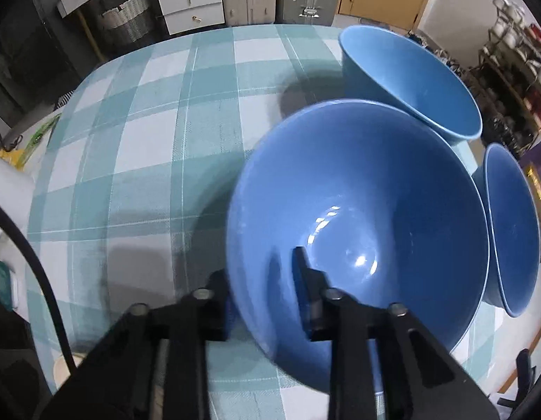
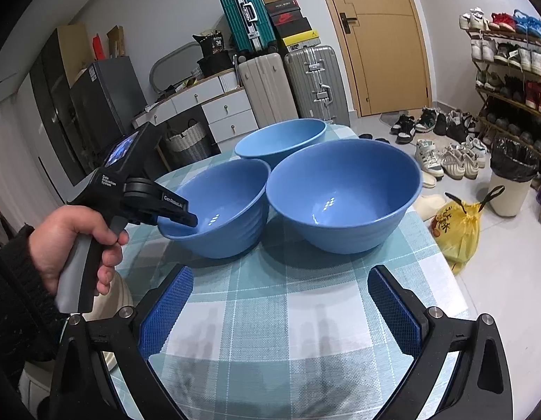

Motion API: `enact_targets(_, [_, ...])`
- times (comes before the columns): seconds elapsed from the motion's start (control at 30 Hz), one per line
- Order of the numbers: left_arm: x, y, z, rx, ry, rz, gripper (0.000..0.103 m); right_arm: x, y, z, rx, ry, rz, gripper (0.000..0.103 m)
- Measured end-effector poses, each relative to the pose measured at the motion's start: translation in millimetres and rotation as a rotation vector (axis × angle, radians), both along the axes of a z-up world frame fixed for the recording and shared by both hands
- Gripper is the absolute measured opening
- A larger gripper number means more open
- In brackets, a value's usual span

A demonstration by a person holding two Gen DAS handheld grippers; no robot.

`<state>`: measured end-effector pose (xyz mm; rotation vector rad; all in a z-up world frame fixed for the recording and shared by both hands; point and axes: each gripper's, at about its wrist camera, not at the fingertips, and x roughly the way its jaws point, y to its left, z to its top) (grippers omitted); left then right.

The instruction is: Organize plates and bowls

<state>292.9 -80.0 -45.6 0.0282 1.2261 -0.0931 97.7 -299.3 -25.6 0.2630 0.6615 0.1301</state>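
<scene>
Table (image 2: 270,315) under a teal-and-white check cloth, carrying three blue bowls, all visibly empty. Largest bowl (image 2: 344,192) near the table's right edge, upright. Second bowl (image 2: 281,138) at the far edge, behind the other two. Third, ribbed bowl (image 2: 218,210) toward the left edge, just beside the largest; rims touching or nearly so, cannot tell which. Left gripper (image 2: 186,215) clenched on that ribbed bowl's near-left rim, one finger inside the wall and one outside; same grip seen from the left wrist view: left gripper (image 1: 267,280) astride the rim of the ribbed bowl (image 1: 358,210), other two bowls (image 1: 410,80) (image 1: 512,227) beyond and to the right. Hand (image 2: 71,245) wrapped round the left gripper's grey handle, dark sleeve behind it. Readable on the left gripper body: "Data Acquisition System"; white lettering on the arm too small to read with certainty. Right gripper (image 2: 281,315) released, blue-padded fingers (image 2: 165,308) wide apart over the table's near edge, nothing between them. Off the table: three suitcases against the back wall (teal (image 2: 246,17), beige (image 2: 263,87), silver (image 2: 316,84)), stacked shoeboxes beside the teal one, black bag marked "36", white bin (image 2: 512,178) with black liner, yellow carrier bag (image 2: 459,231) with red print unreadable, wicker basket (image 2: 188,143) under the desk.
</scene>
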Motion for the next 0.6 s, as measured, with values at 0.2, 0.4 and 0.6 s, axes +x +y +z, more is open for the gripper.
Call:
enact_targets(0.2, [-1.1,8.7,-0.3,-0.022,0.034,-0.011,0.01,3.3,4.8,0.0,0.009,0.012,0.003,0.102])
enact_targets(0.4, [-8.2,13.2,-0.3,-0.005,0.064,-0.039,0.01,5.1,9.0,-2.2,0.008,0.018,0.027,0.102])
enact_targets(0.6, [-25.6,16.9,1.7,0.016,0.057,-0.099,0.01,9.2,7.4,-4.9,0.061,0.038,0.027,0.096])
